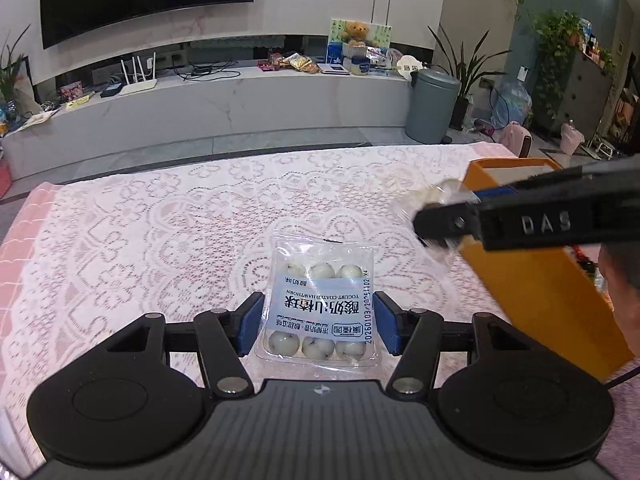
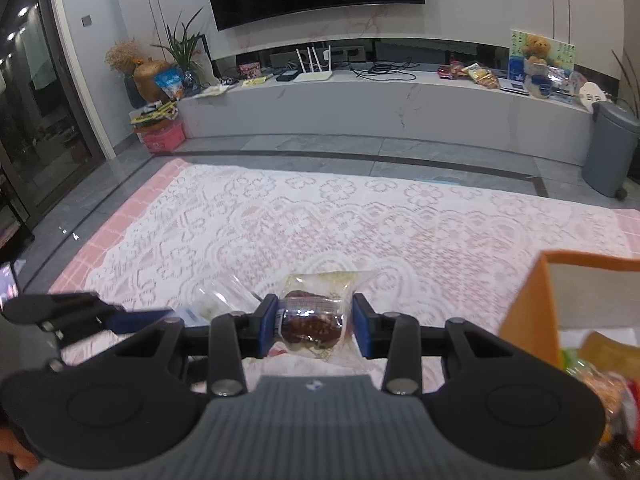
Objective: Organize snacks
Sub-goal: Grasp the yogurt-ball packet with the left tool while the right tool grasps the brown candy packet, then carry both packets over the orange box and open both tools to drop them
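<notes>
Left edge of left wrist view: pink checked cloth under white lace cover (image 1: pixel 168 216) over the tabletop.

Centre: left gripper (image 1: pixel 318 322), blue fingers (image 1: pixel 251 326) roughly half open, pressed against both sides of clear yogurt-hawthorn ball pack (image 1: pixel 320 304). Pack gripped, white balls in rows at near and far ends, pale blue label across the middle, printed text upside down to the camera. Pack held above the lace.

Right: right gripper (image 1: pixel 436 220) crossing in from the right edge, black, blurred, crinkled wrapper at its tip. Behind and below it, orange box (image 1: pixel 540 288) standing on the tabletop at the right, top open.

Background: grey bin (image 1: pixel 434 104) on the floor beyond the tabletop, low white TV bench (image 1: pixel 224 104) with router and clutter.

Right wrist view, left: tip of left gripper (image 2: pixel 92 316) coming in from the left edge, clear pack (image 2: pixel 218 300) partly visible, blurred.

Centre: right gripper (image 2: pixel 316 326), fingers (image 2: pixel 362 330) narrowly set, clamped on wrapped brown snack (image 2: pixel 314 320) in clear crinkled film. Snack gripped at its sides, held above the lace cover (image 2: pixel 320 216).

Right: orange box (image 2: pixel 532 312) just beside the gripper, near wall and open top visible, bright packets (image 2: pixel 600 376) inside, blurred, kinds not readable.
</notes>
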Action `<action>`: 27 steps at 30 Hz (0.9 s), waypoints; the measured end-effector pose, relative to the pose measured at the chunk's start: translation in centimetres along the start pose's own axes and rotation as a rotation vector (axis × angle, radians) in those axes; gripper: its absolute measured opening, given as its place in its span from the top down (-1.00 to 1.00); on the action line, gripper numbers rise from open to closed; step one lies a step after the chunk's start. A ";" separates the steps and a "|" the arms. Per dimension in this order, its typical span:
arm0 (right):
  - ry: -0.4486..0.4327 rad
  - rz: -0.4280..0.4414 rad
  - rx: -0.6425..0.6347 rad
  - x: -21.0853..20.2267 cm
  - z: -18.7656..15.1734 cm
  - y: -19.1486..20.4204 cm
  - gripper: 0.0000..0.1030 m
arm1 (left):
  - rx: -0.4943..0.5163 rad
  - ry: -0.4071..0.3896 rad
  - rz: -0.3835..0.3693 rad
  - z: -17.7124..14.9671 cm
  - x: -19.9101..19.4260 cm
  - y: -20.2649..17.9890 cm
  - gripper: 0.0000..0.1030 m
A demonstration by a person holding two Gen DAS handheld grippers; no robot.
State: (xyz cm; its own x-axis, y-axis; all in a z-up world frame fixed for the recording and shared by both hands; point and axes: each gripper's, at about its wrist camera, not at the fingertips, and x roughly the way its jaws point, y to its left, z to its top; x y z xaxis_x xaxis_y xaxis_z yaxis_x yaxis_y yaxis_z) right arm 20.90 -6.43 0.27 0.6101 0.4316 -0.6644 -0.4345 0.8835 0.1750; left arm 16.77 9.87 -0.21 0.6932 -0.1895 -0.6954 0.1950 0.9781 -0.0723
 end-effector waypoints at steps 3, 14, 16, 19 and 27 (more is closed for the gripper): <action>0.006 -0.014 -0.020 -2.1 -0.8 0.0 0.26 | -0.004 -0.009 0.002 -0.4 -1.8 -0.7 -0.29; 0.022 -0.036 -0.101 -9.9 -5.0 -1.8 0.26 | 0.046 -0.023 -0.047 -0.9 -6.4 -5.8 -0.29; 0.029 -0.043 -0.117 -11.1 -5.9 -2.3 0.26 | 0.061 -0.028 -0.061 -0.9 -6.7 -7.1 -0.29; 0.034 -0.057 -0.125 -12.8 -7.0 -3.5 0.26 | 0.086 -0.034 -0.078 -0.8 -6.8 -8.8 -0.29; 0.045 -0.132 -0.090 -16.8 -8.5 -9.3 0.26 | 0.163 -0.041 -0.144 0.8 -5.4 -14.5 -0.29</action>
State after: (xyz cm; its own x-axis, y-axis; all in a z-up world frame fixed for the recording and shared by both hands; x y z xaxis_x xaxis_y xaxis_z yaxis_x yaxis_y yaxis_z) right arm 9.04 -23.40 3.63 0.6363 0.3026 -0.7096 -0.4111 0.9114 0.0200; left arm 10.70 -3.38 5.17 0.6772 -0.3329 -0.6562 0.4015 0.9145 -0.0497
